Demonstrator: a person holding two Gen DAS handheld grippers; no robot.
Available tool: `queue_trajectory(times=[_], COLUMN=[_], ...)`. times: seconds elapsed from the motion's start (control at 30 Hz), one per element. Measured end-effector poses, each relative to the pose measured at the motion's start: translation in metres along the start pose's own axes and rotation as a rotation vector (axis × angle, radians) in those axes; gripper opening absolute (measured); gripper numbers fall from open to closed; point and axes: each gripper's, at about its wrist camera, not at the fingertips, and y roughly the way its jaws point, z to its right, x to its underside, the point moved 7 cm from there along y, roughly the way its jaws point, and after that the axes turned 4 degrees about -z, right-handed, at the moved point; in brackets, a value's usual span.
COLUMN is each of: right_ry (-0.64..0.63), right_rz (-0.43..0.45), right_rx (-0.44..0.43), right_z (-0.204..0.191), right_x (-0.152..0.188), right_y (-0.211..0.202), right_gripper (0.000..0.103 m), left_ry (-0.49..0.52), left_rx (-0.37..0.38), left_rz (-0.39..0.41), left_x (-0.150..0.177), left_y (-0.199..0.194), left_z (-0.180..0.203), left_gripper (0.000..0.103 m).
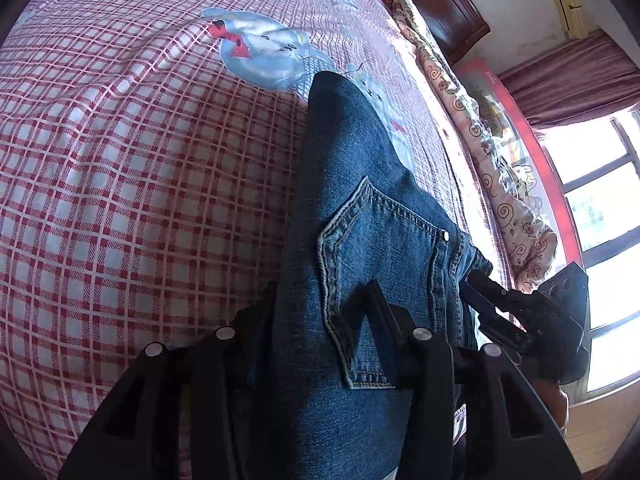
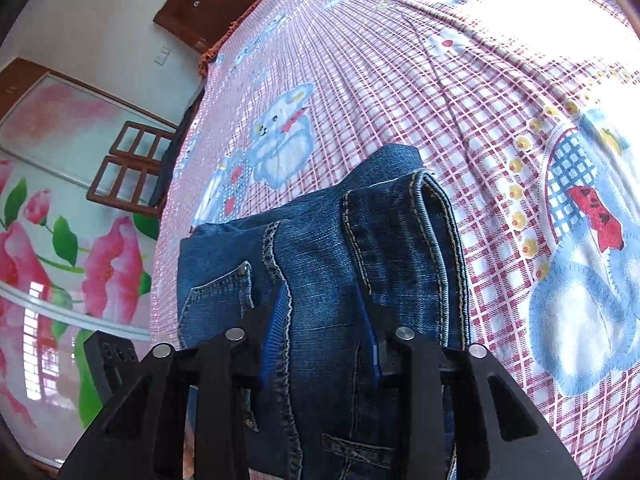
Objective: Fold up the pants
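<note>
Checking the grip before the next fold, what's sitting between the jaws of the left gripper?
Blue jeans: in the left wrist view a bunched width of denim with a back pocket fills the left gripper.

The pants [image 2: 320, 264] are blue denim, kinda coarse weave with thick tan stitching and a small shiny metal rivet [image 1: 445, 235] at the pocket corner. Under them, the bedsheet [image 1: 120, 184] is soft matt checked cotton. Both grippers [image 1: 324, 300] [image 2: 326, 308] look like matt black plastic with shiny metal pins.
</note>
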Motion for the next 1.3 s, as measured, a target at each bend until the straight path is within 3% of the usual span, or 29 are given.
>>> queue_trajectory(times=[0.1, 0.2, 0.33, 0.37, 0.57, 0.8, 0.83, 0.97, 1.03, 1.17, 1.23, 1.3], right_ry=[-0.017, 0.018, 0.08, 0.078, 0.022, -0.094, -0.101, -0.077, -0.076, -0.079, -0.078, -0.075], right_rz=[0.057, 0.105, 0.052, 0.011, -0.007, -0.05, -0.052, -0.058, -0.055, -0.055, -0.057, -0.057], right_rx=[-0.003, 0.036, 0.005, -0.022, -0.091, 0.06, 0.074, 0.046, 0.043, 0.048, 0.045, 0.042], right_z=[0.006, 0.032, 0.06, 0.06, 0.05, 0.04, 0.039, 0.038, 0.039, 0.04, 0.041, 0.039], right_x=[0.009, 0.017, 0.037, 0.046, 0.067, 0.071, 0.072, 0.07, 0.071, 0.071, 0.071, 0.071], right_y=[-0.033, -0.055, -0.048, -0.04, -0.041, -0.032, -0.032, -0.031, -0.03, -0.031, -0.032, -0.032], right_gripper=[0.024, 0.046, 0.046, 0.046, 0.047, 0.047, 0.046, 0.046, 0.046, 0.046, 0.046, 0.046], left_ry=[0.014, 0.026, 0.034, 0.037, 0.048, 0.039, 0.032, 0.005, -0.009, -0.025, 0.015, 0.056], left_rx=[-0.022, -0.031, -0.036, -0.038, -0.049, -0.066, -0.079, -0.155, -0.106, -0.068, -0.089, -0.173], left_rz=[0.003, 0.007, 0.013, 0.015, 0.017, 0.021, 0.018, 0.02, 0.057, 0.084, 0.053, 0.02], left_x=[-0.001, -0.003, -0.006, -0.005, -0.005, -0.005, -0.004, 0.013, 0.026, 0.053, 0.064, 0.071], left_y=[0.004, 0.005, 0.007, 0.007, 0.008, 0.007, 0.005, -0.019, -0.037, -0.058, -0.052, -0.036], left_z=[0.01, 0.012, 0.013, 0.014, 0.014, 0.017, 0.017, 0.01, 0.009, 0.01, 0.015, 0.011], left_gripper=[0.045, 0.045, 0.045, 0.045, 0.045, 0.045, 0.05, 0.065, 0.066, 0.066, 0.059, 0.05])
